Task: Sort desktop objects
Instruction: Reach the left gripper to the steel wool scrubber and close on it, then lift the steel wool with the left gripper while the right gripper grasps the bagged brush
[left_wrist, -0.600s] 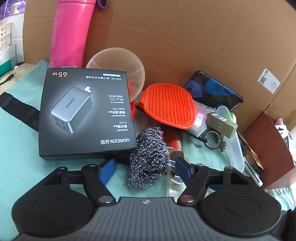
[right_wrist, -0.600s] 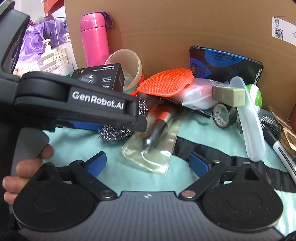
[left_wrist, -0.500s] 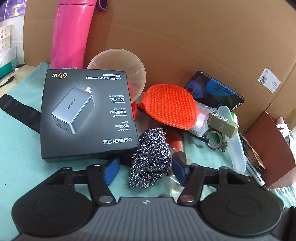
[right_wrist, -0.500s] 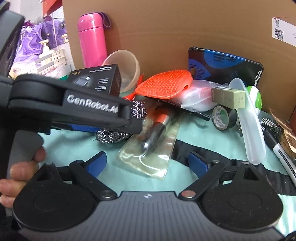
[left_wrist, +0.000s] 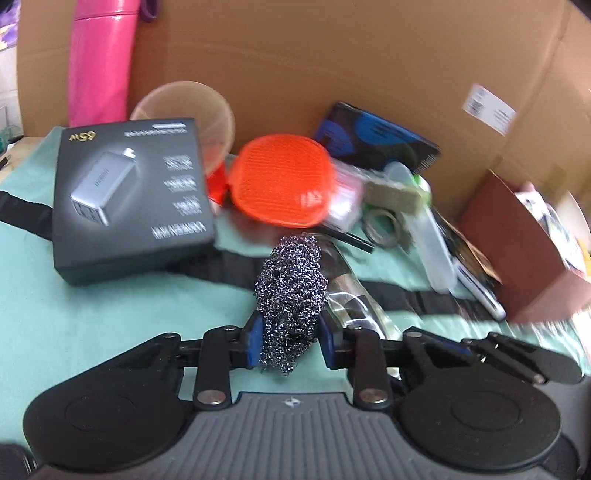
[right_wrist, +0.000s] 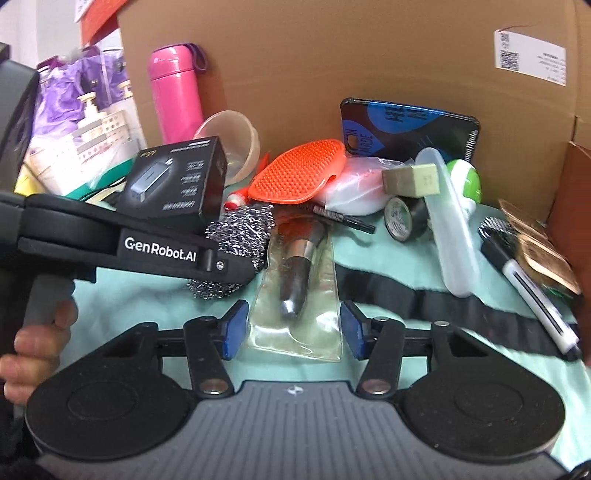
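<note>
My left gripper (left_wrist: 290, 341) is shut on a steel wool scourer (left_wrist: 291, 291), which stands up between its blue pads; the gripper also shows from the side in the right wrist view (right_wrist: 236, 267), with the scourer (right_wrist: 240, 230) in it. My right gripper (right_wrist: 291, 334) is open, its blue pads either side of the near end of a clear plastic sleeve (right_wrist: 299, 291) that holds a dark brush with an orange end. The sleeve lies on the green mat (right_wrist: 147, 302), and in the left wrist view (left_wrist: 354, 295) it sits just right of the scourer.
A black charger box (left_wrist: 129, 192), an orange silicone brush (left_wrist: 282, 184), a pink bottle (right_wrist: 177, 96), a clear bowl (right_wrist: 232, 144), a blue-black notebook (right_wrist: 406, 127), a tape roll (right_wrist: 400, 218), a translucent case (right_wrist: 452, 236) and a marker (right_wrist: 532, 284) crowd the mat before a cardboard wall (right_wrist: 369, 55).
My left gripper closed on the scourer and drew back with it, away from the charger box. My right gripper narrowed and came up to the near end of the plastic sleeve.
</note>
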